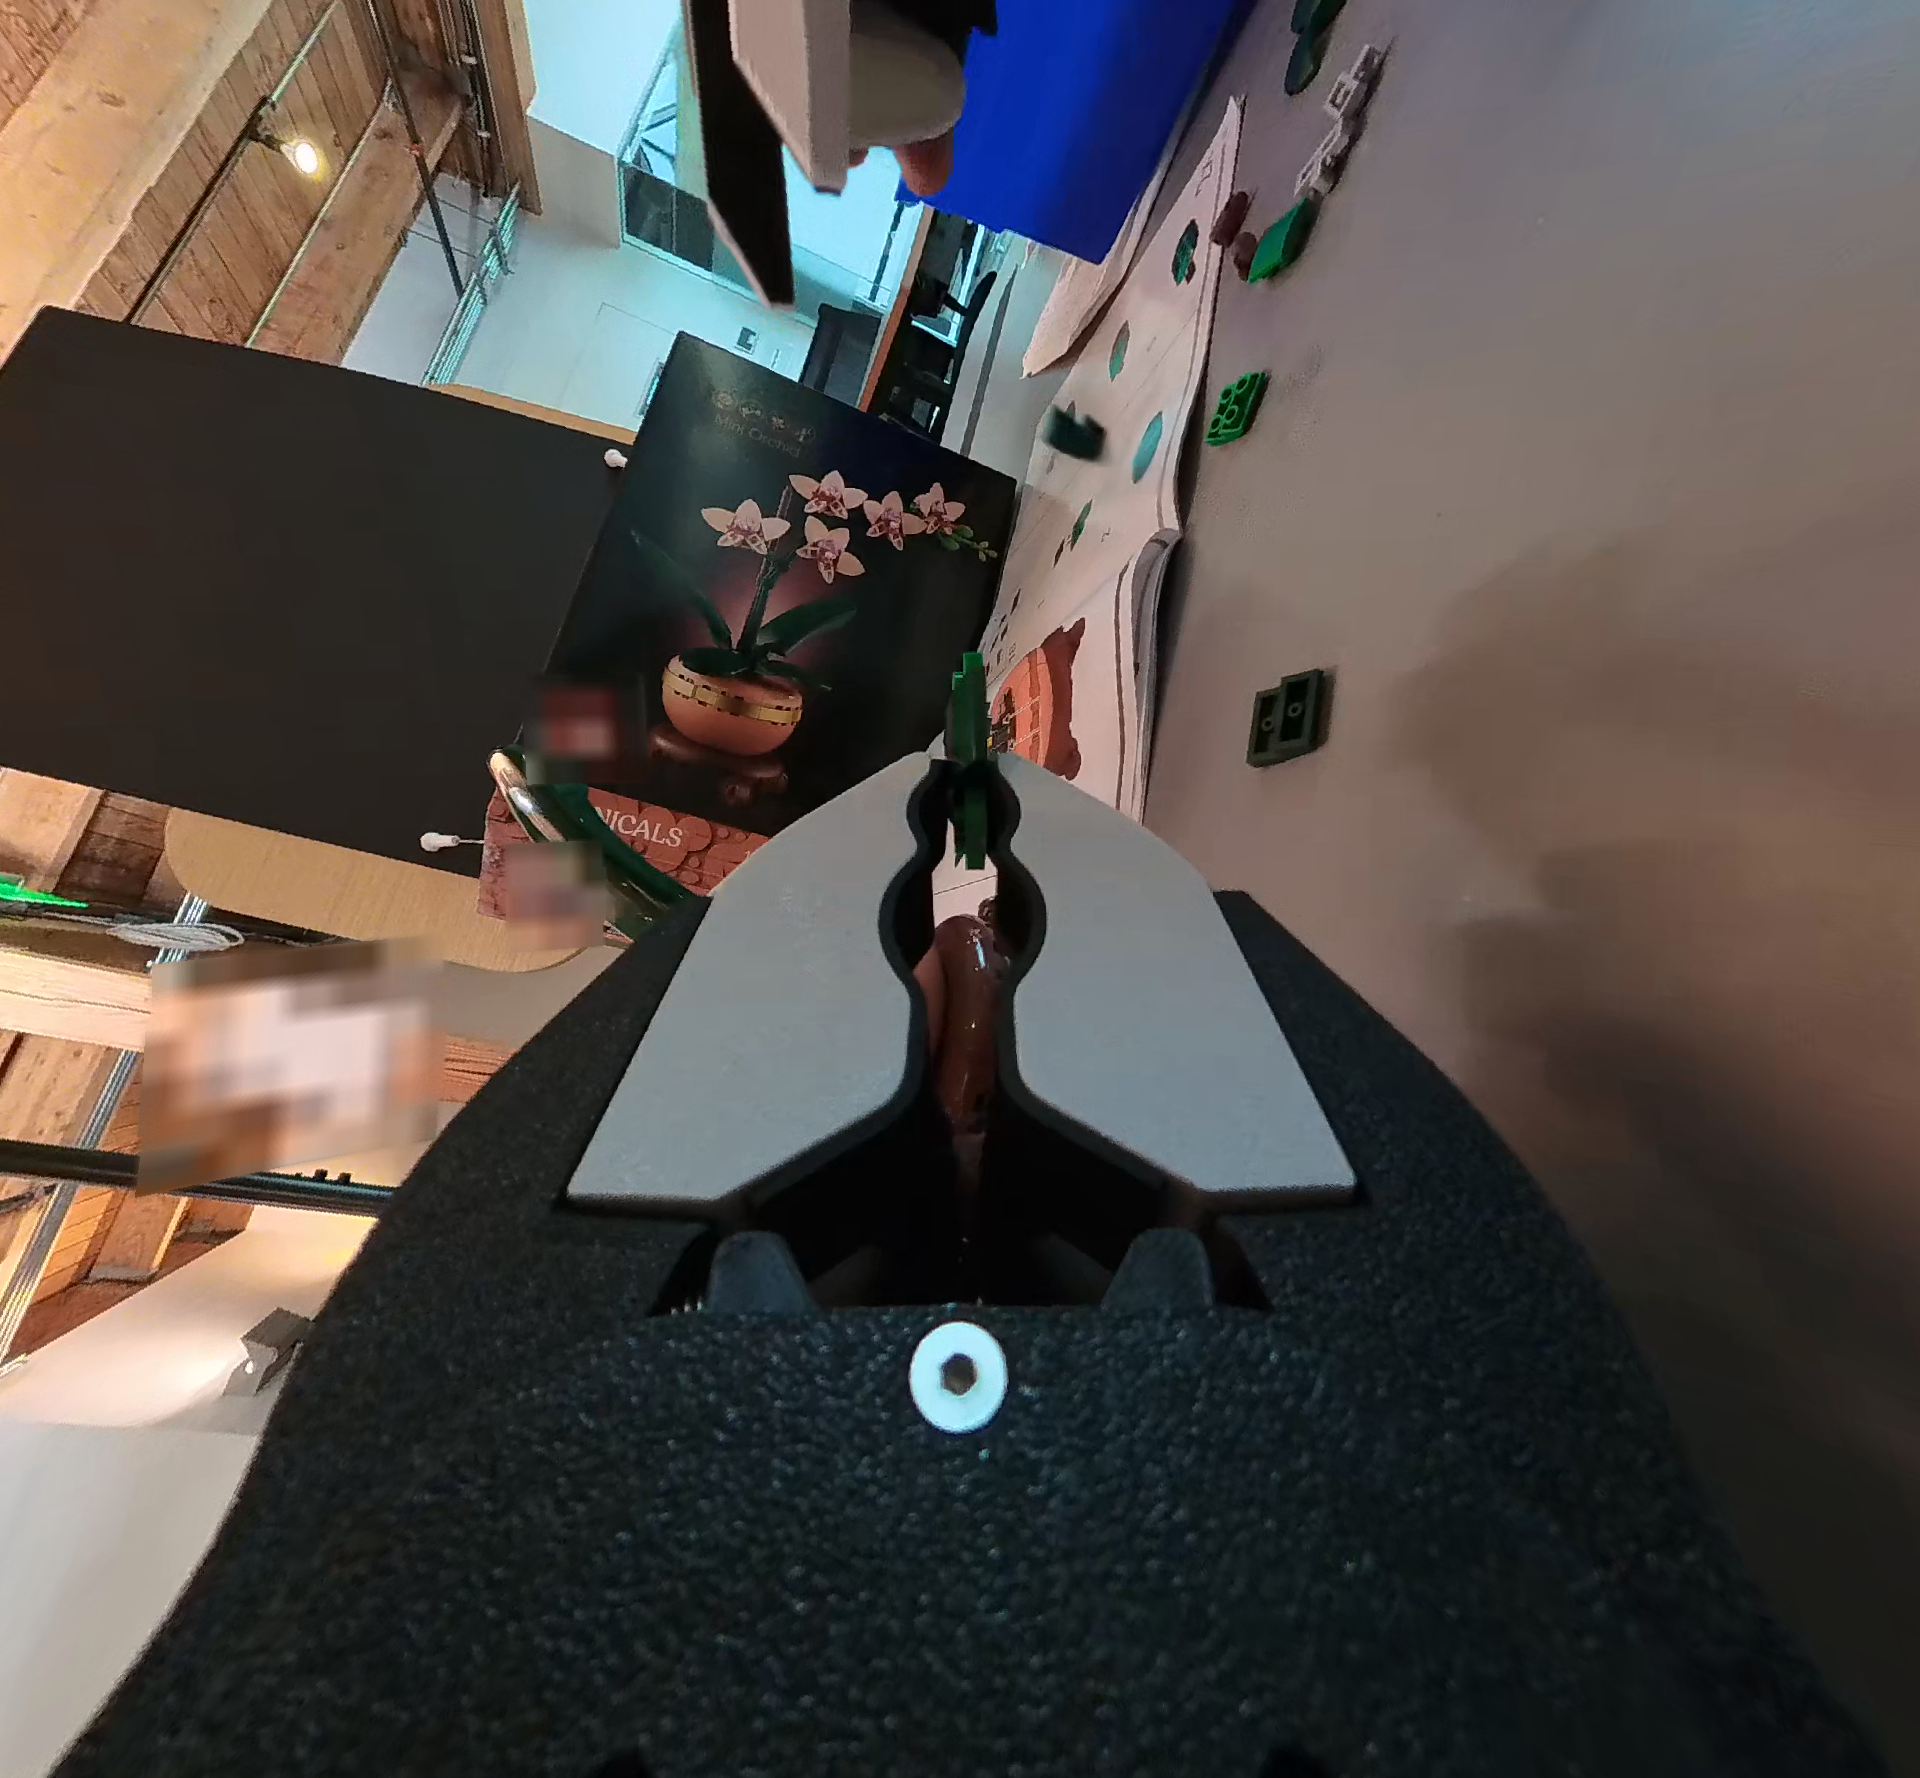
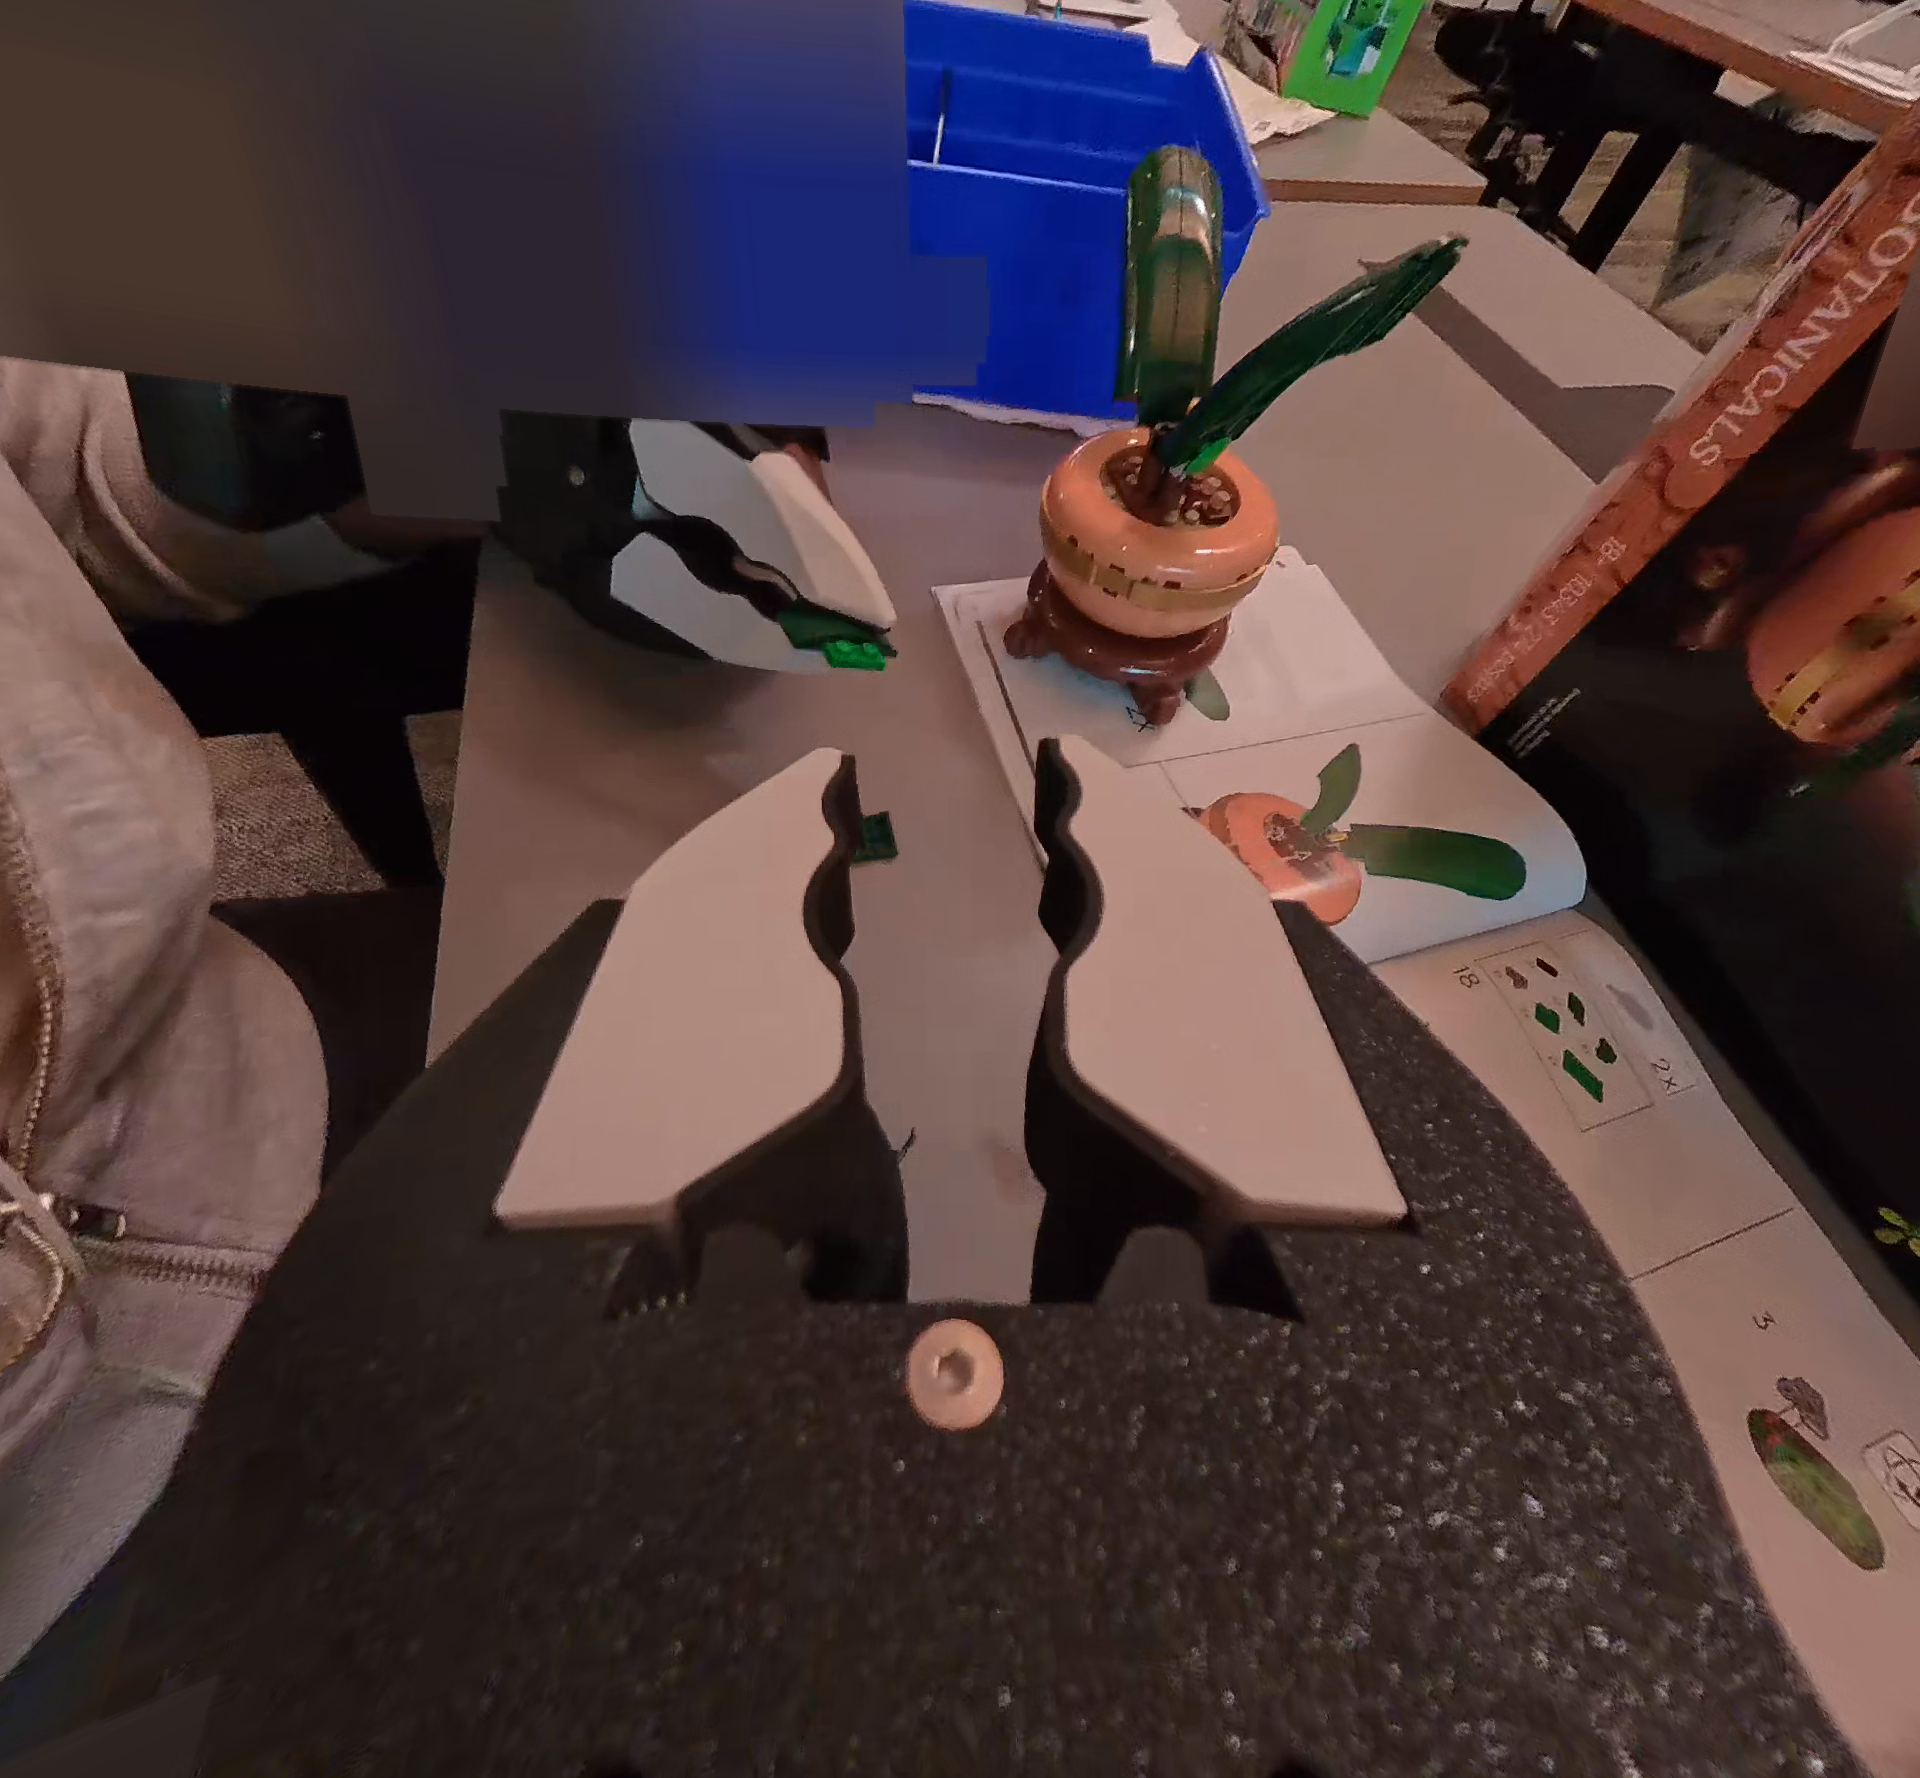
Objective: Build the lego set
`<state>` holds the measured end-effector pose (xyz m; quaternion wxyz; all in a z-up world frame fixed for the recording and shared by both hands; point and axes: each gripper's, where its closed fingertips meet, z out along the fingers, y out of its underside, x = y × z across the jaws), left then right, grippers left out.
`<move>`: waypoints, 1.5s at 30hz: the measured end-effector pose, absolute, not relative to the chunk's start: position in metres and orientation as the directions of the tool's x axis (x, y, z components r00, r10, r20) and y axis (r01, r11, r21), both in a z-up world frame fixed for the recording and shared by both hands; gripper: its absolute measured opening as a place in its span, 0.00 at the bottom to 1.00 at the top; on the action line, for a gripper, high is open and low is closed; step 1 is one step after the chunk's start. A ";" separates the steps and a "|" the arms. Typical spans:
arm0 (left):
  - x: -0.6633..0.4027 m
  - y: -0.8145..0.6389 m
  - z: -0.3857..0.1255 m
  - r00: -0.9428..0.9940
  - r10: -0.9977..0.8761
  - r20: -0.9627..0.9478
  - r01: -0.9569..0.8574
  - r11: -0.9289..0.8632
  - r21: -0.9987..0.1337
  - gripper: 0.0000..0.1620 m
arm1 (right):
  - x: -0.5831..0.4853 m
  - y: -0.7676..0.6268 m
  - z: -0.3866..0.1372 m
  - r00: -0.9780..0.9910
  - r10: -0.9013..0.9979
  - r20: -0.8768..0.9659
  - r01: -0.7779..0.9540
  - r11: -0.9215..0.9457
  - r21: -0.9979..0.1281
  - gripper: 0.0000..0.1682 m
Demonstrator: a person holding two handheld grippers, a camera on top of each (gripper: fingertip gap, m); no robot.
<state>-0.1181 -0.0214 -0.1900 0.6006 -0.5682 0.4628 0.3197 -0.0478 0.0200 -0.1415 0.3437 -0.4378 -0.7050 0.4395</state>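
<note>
Left jaws on green piece [image 1: 971, 772].

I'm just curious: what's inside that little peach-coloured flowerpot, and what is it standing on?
The flowerpot holds brown studded filling and two green leaves. It sits on a brown stand atop an open instruction booklet. Anything deeper inside is hidden.

pot [image 2: 1156, 539]: peach, gold band | stand [image 2: 1127, 650]: brown | leaves [image 2: 1304, 346]: dark green | bin [image 2: 1049, 201]: blue | held brick [image 2: 854, 653]: bright green | gripper fingers [image 2: 1195, 1022]: grey, black-edged | table [image 2: 644, 793]: grey

Rolled left wrist view, level right; shared instruction booklet [image 1: 1127, 523] [image 2: 1382, 752].
</note>
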 end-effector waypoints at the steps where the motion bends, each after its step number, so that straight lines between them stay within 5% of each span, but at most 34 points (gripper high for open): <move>1: -0.118 -0.021 -0.190 0.367 -0.143 -0.919 -0.910 0.149 -0.386 0.03 | -0.046 0.019 -0.146 -0.390 0.914 0.110 0.323 0.247 -0.914 0.19; 8: -0.118 -0.021 -0.192 0.355 -0.147 -0.923 -0.915 0.147 -0.375 0.03 | -0.012 0.082 -0.200 -0.221 0.924 0.312 0.618 0.380 -0.688 0.13; 14: -0.117 -0.021 -0.192 0.354 -0.147 -0.924 -0.915 0.150 -0.375 0.03 | 0.021 0.140 -0.221 0.026 0.967 0.255 0.758 0.147 -0.636 0.11; 19: -0.115 -0.021 -0.193 0.351 -0.151 -0.924 -0.915 0.154 -0.372 0.03 | 0.003 0.143 -0.231 -0.212 0.939 0.270 0.762 0.332 -0.556 0.14; 25: -0.118 -0.020 -0.190 0.357 -0.137 -0.924 -0.915 0.145 -0.376 0.03 | -0.011 0.151 -0.235 -0.070 0.997 0.046 0.884 0.083 -0.460 0.18; 39: -0.114 -0.024 -0.187 0.398 -0.145 -0.906 -0.891 0.175 -0.420 0.03 | -0.014 0.150 -0.252 -0.064 0.994 -0.093 0.839 0.003 -0.545 0.09; 45: -0.100 -0.027 -0.172 0.473 -0.141 -0.870 -0.834 0.245 -0.494 0.03 | -0.027 0.080 -0.190 -0.320 0.932 -0.170 0.660 0.091 -0.746 0.09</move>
